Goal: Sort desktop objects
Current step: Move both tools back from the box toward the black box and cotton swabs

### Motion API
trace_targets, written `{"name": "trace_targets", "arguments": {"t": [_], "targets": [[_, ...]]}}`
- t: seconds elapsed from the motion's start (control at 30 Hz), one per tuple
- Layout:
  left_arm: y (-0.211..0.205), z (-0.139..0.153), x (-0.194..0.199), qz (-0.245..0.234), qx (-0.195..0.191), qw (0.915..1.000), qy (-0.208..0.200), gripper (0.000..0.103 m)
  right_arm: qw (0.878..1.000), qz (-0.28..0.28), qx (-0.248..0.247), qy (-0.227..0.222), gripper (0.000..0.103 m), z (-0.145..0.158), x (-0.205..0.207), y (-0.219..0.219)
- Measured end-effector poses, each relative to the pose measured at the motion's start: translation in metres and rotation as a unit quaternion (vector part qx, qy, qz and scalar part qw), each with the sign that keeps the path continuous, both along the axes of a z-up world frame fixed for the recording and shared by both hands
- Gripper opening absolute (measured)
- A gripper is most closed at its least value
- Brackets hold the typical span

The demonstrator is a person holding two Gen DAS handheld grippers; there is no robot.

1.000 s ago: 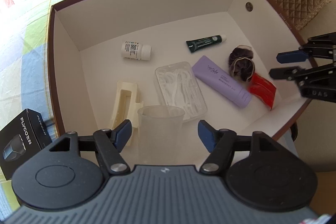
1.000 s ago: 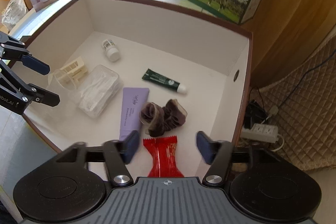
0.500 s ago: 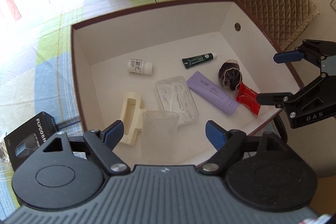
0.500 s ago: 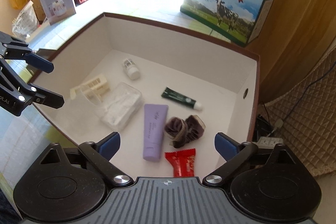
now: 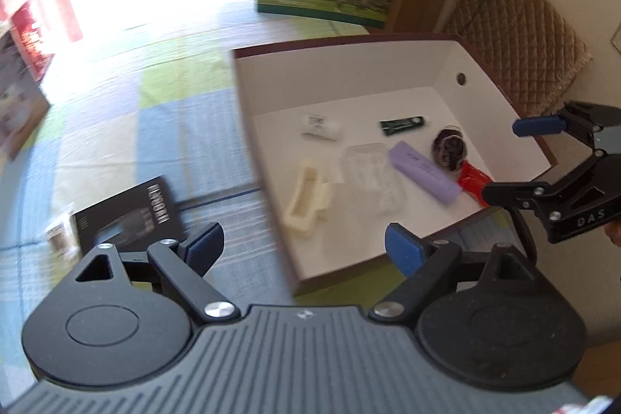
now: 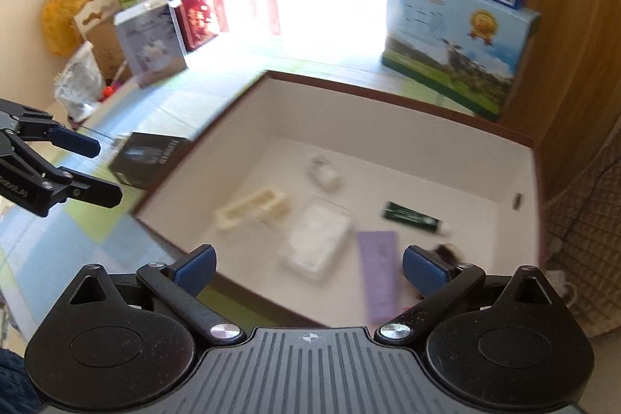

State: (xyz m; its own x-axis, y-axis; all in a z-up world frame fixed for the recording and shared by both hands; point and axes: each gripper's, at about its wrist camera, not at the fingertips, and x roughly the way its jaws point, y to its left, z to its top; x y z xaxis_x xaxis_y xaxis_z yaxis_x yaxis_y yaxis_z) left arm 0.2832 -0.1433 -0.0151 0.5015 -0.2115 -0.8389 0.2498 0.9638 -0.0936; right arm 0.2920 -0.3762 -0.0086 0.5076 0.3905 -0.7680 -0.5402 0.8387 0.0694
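Left wrist: black carton (image 5: 128, 216) beside box (image 5: 349, 64), both grippers' jaws wide apart, empty.

Only "DAS" reads clearly — printed on the right claw (image 5: 520, 158).

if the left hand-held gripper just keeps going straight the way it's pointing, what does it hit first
Probably the near left corner of the open box: its wall lies between the open fingers of the left hand-held gripper. Beyond that wall lies the cream plastic holder. Blur leaves depth uncertain.
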Motion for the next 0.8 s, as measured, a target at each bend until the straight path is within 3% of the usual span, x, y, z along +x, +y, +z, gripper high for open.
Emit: {"name": "trace_targets", "arguments": {"t": [0.47,0.8], "targets": [[0.12,0.01,-0.058,0.093,0.016,0.9954,-0.014,0.088,0.997,0.048,0.053,-0.006,0.101,0.003,-0.036,0.103],[0.182,0.004,-0.077,0.141,0.031,0.9895,-0.014,0.088,0.993,0.092,0.07,-0.009,0.101,-0.004,-0.043,0.176]]}}
